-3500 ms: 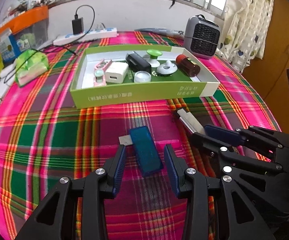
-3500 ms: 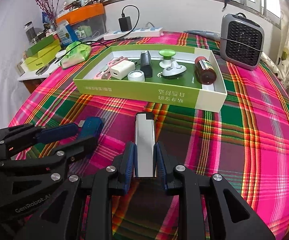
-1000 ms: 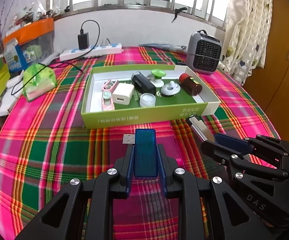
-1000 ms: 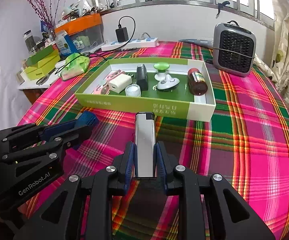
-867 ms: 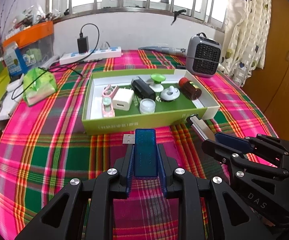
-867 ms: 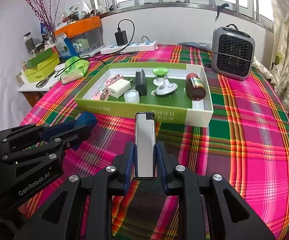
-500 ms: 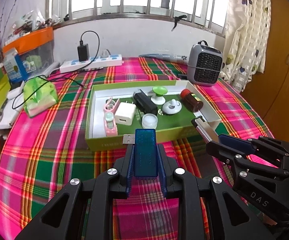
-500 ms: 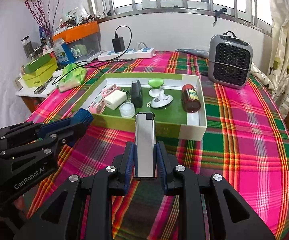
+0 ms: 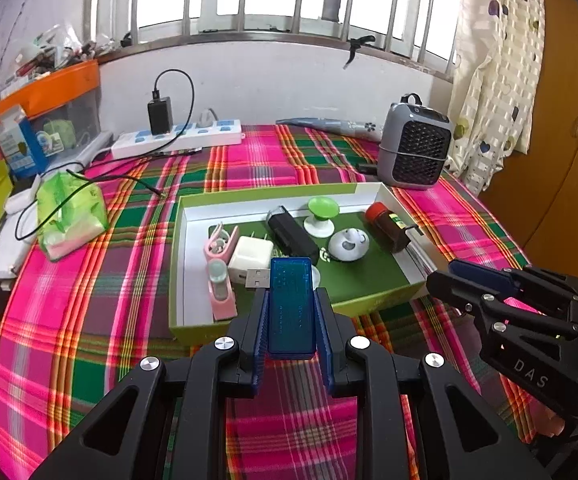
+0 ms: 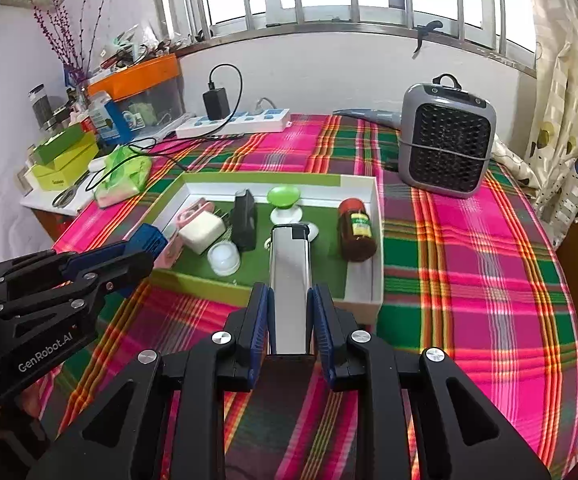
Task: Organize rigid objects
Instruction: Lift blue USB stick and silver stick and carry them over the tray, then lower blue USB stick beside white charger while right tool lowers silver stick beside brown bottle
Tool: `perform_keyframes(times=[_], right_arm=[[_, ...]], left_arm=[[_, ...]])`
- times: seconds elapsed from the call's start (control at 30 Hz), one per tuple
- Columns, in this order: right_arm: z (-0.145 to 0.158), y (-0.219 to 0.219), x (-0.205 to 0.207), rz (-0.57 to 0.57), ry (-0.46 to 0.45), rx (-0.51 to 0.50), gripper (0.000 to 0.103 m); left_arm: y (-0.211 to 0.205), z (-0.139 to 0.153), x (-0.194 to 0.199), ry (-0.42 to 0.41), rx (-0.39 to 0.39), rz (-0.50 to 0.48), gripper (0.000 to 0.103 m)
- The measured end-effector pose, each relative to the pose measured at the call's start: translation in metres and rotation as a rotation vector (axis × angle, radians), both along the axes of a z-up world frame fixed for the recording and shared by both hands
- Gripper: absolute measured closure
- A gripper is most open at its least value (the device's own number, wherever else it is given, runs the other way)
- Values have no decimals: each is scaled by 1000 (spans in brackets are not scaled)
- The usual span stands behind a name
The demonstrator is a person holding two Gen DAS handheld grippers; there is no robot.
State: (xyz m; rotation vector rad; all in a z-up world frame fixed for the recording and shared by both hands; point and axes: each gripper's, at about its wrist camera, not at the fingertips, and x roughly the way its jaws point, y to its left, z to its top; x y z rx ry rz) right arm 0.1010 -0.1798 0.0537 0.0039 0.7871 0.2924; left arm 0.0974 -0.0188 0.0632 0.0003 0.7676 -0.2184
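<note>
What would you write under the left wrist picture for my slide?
Left tool shut on a blue USB stick, held above the green box of small items on a plaid tablecloth.

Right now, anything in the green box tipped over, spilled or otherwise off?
Nothing spilled or damaged. The brown bottle lies on its side by the right wall of the green box, cap on. The other items sit loosely, in no order. The blue USB stick and silver lighter are each gripped squarely.

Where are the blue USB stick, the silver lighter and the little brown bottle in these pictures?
USB stick (image 9: 291, 306): left wrist view, middle of its blue body.
Lighter (image 10: 290, 300): right wrist view, middle of its silver case.
Bottle (image 10: 357, 236): right wrist view, on its brown body, lying in the green box.
</note>
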Motion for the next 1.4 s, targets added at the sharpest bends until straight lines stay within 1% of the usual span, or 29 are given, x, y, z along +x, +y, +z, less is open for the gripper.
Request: perform_keyframes(times=[0.37,0.57,0.93,1.4], right_arm=[[-1,-4,28,-4,19,-29,79],[-10,-9,49,-9,67,-34,79],[-26,-10,73,2,133,-54,79],[-36,-3,82,20,156,-66,79]], left_arm=[[4,-5,25,24,-2,9,82],[7,-11,39,46,-9,15,82],[9,-24,59,83,-7,25,82],[6,-36,65,106,4,24,82]])
